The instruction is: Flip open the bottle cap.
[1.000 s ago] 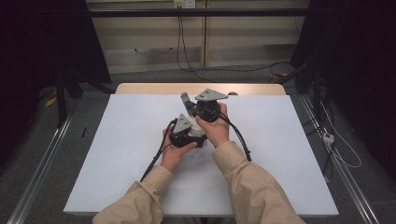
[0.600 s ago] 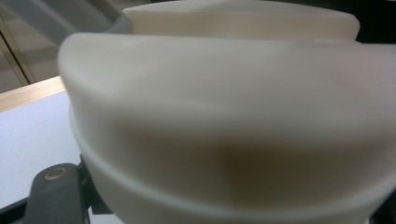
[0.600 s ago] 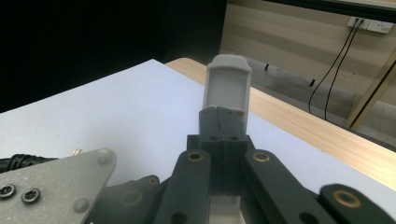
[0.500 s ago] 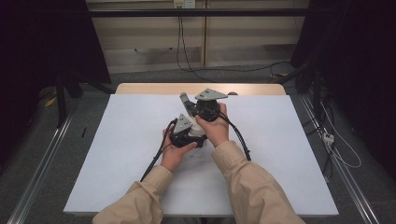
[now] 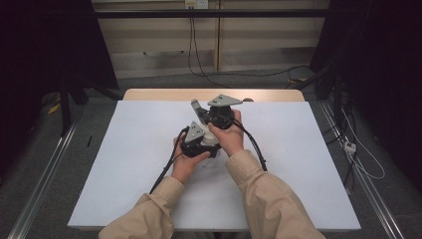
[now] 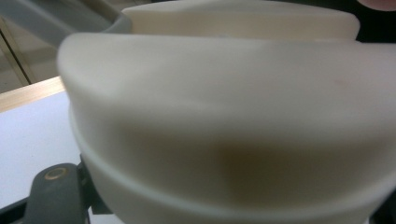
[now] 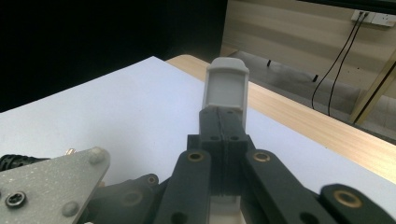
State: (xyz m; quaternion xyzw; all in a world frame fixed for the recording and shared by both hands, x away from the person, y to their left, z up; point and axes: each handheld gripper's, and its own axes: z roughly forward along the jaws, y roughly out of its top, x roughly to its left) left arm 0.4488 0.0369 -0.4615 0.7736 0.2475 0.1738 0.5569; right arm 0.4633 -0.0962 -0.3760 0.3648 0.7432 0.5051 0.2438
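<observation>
Both tools are held together above the white worktop: left tool closed, right tool closed, nothing gripped.

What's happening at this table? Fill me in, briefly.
A person in beige sleeves holds a two-jaw gripper in each hand, close together over the middle of the white table. The right gripper has its jaws pressed together with nothing between them. In the left gripper view, a cream-coloured rounded object sits right against the camera; what it is cannot be told.
</observation>
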